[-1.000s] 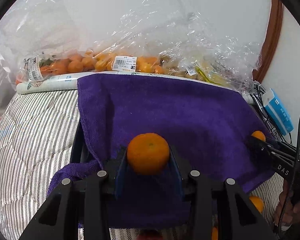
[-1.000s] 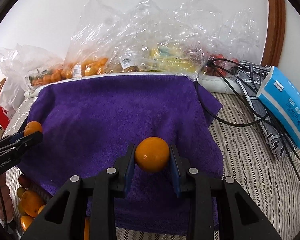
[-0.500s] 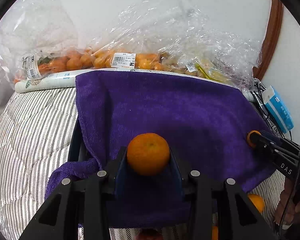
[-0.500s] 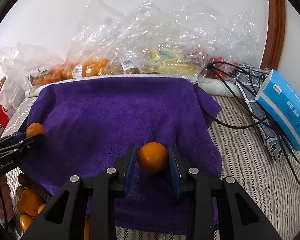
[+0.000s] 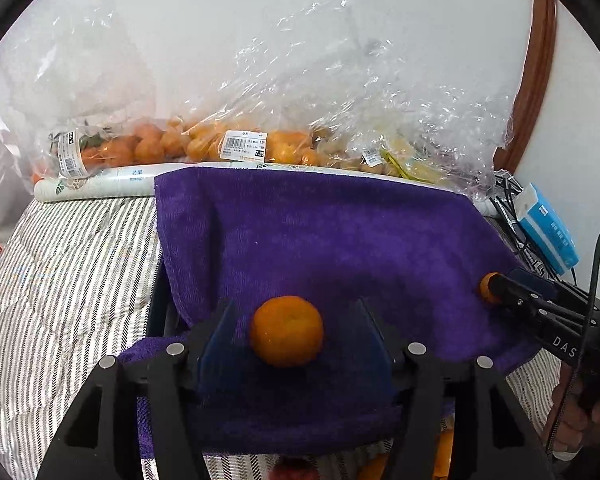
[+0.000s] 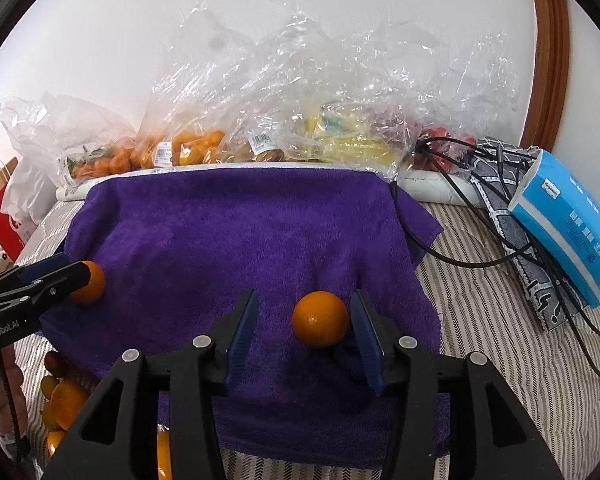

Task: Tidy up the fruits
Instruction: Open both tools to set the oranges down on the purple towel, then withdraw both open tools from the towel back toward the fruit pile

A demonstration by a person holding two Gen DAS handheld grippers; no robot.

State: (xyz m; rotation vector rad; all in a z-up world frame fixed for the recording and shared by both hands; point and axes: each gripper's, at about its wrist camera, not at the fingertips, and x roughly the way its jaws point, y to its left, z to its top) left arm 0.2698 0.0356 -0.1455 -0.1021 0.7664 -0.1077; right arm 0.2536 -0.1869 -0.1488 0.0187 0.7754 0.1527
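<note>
- The left gripper point(image 5: 292, 332) is spread wide; a mandarin point(image 5: 286, 331) is seen on the purple towel point(image 5: 340, 240), centred between the fingers and touching neither.
- The right gripper point(image 6: 306, 334) is likewise wide; an orange point(image 6: 320, 319) is seen on the towel point(image 6: 236, 232), off-centre, just beside the right finger point(image 6: 366, 340).
- Both fruits are round, so no long axis need be aligned.
- A straight rearward withdrawal is judged suitable for each gripper; the right is judged likelier to nudge its fruit.
</note>
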